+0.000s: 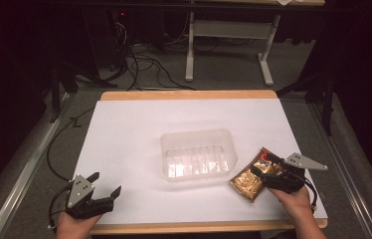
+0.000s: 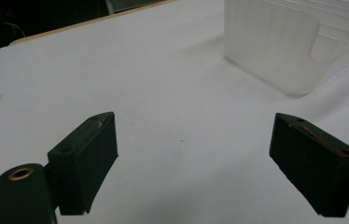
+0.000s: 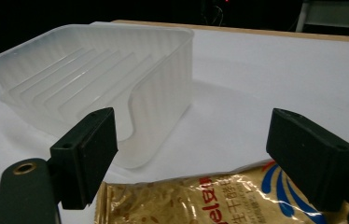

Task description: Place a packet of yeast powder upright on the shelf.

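because the gold packet [image 1: 253, 175] lies flat on the white table [image 1: 139, 124] just right of the clear plastic tray [image 1: 199, 153], the right gripper [image 3: 191, 154] straddles its near end with jaws wide, not yet pinching, likely lining up a grab. the left gripper [image 2: 193, 154] waits apart, wide and empty.

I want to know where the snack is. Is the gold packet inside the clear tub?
No, the gold packet lies flat on the white table beside the clear tub, under the right tongs.
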Available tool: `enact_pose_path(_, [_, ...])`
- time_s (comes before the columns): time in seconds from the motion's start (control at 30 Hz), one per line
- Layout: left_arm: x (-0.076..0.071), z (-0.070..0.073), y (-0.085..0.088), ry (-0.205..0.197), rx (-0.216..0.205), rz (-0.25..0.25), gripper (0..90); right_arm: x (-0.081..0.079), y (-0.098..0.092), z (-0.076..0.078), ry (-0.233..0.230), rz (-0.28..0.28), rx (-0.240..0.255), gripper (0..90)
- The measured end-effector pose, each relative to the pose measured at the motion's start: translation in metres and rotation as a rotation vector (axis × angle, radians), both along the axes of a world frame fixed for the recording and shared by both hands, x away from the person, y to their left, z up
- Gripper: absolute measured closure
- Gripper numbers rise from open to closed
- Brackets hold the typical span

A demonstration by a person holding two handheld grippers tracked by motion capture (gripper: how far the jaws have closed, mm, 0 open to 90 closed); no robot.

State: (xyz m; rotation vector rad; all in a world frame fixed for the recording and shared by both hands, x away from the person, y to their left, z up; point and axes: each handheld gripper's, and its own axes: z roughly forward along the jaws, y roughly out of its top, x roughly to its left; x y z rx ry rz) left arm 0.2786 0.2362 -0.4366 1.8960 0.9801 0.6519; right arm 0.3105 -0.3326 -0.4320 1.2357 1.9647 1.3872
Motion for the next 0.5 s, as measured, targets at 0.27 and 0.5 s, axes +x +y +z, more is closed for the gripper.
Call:
enact_pose_path(0.27, [0.0, 0.0, 0.0, 0.004, -0.002, 0.001, 15.8, 0.002, -0.016, -0.001, 0.0, -0.048, 0.008, 19.4])
enact_pose_path(0.5, [0.001, -0.001, 0.0, 0.006, -0.004, 0.005, 15.9, 0.006, -0.032, -0.005, 0.02, -0.084, 0.027, 20.5])
